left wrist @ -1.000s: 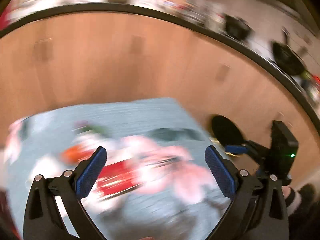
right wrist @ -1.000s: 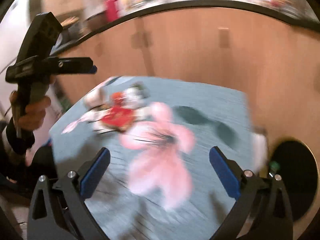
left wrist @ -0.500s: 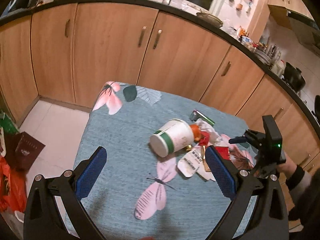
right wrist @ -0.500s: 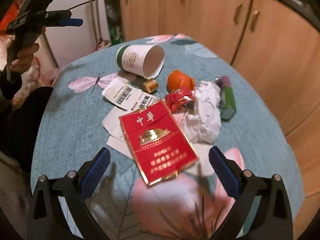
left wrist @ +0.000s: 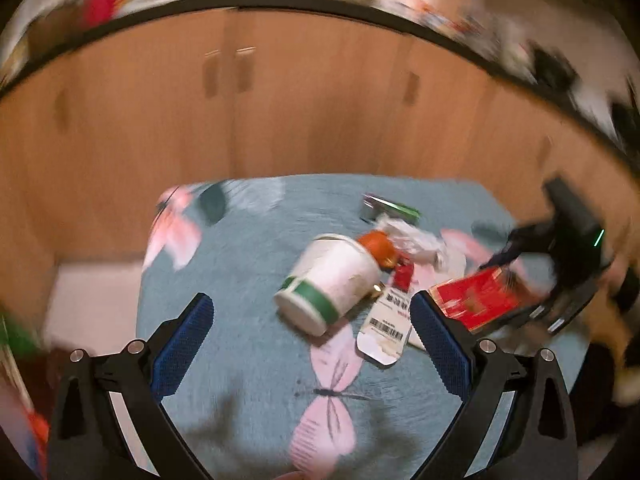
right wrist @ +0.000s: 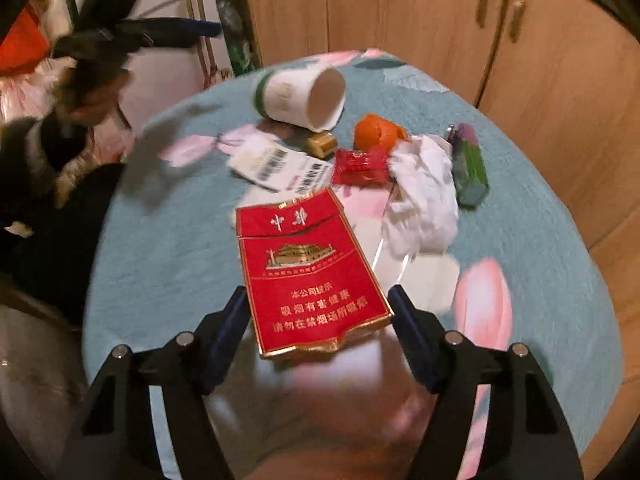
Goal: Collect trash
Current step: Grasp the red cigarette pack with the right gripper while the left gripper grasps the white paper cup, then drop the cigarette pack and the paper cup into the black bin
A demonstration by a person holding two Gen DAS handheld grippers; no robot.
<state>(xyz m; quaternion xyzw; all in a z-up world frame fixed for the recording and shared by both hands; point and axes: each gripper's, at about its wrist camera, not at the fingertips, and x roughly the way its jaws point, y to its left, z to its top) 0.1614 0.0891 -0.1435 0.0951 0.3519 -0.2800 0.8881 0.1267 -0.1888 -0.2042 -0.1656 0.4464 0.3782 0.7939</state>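
Has just been closing the right gripper [right wrist: 317,292] around the red cigarette pack [right wrist: 312,272] on the table [right wrist: 540,220], pads just beside its long edges; cannot tell whether pressing yet. Holds the left gripper [left wrist: 310,300] spread wide, nothing between. Beyond the pack lie tissue [right wrist: 420,200], red wrapper [right wrist: 360,166], orange peel [right wrist: 378,134], lighter [right wrist: 470,168], receipt [right wrist: 280,166] and tipped paper cup [right wrist: 300,94].
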